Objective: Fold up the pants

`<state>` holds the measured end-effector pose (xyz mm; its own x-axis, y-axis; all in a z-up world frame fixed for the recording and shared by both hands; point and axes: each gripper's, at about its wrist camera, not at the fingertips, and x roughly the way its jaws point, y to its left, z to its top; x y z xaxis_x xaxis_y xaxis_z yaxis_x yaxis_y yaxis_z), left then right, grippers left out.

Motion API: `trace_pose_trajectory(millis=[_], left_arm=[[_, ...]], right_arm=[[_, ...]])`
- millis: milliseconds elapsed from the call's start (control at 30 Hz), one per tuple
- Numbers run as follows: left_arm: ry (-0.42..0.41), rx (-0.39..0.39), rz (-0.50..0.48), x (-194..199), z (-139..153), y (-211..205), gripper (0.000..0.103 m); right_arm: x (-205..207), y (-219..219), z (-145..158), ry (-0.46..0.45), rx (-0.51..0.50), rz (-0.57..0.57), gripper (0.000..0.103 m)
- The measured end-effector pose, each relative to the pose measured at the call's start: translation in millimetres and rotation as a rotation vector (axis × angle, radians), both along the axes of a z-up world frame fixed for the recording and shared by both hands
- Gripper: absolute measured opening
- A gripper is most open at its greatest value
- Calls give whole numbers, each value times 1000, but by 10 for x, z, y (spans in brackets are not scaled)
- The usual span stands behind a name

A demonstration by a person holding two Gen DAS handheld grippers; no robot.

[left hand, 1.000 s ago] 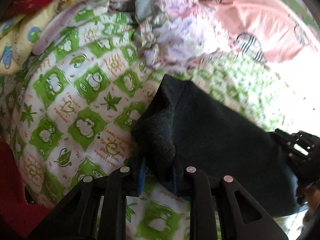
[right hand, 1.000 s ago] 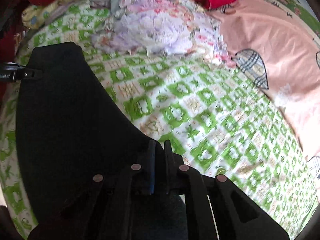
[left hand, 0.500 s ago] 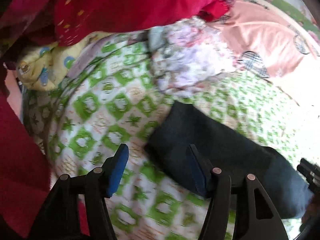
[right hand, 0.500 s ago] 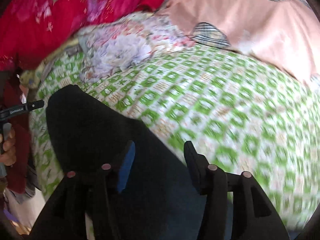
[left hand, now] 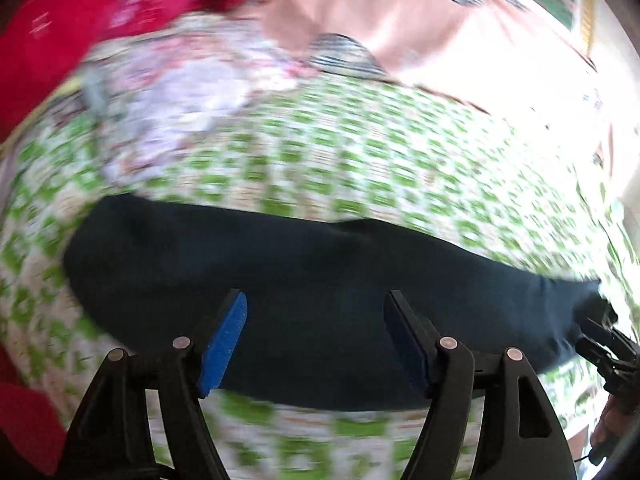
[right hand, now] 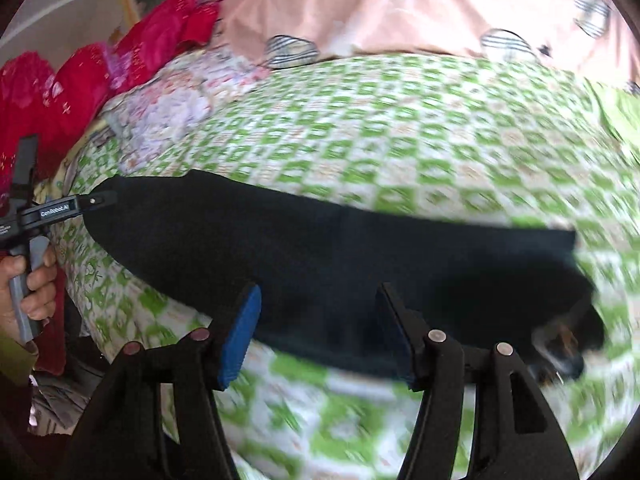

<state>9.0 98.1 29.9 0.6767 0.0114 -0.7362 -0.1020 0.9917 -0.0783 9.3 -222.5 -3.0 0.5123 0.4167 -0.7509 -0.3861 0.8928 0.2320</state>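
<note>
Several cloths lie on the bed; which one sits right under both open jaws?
The dark pants, a long folded strip; the floral cloth and red fabric lie farther back.

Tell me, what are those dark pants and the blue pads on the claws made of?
The dark pants look like soft matte knit or fleece: no sheen, limp draping over the green checked bedsheet. Blur hides the weave. The blue pads on the right gripper seem rubbery, with a ribbed edge; the black fingers look like hard plastic.
</note>
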Motion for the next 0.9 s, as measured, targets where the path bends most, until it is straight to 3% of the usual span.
trace_pose_trajectory(millis=[500,733,900], left_arm=[[66,102,-431,420,-113,-1679,74],[106,144,-593,692,-133,-2239,75],[166,133,-726,901,-158,-2542,75]], right_arm=[[-306,-913,-79,43,101,-233,61],[-267,-1109,-184,91,184,-296,61],[-215,-1245,-230,98,291,-365,61]])
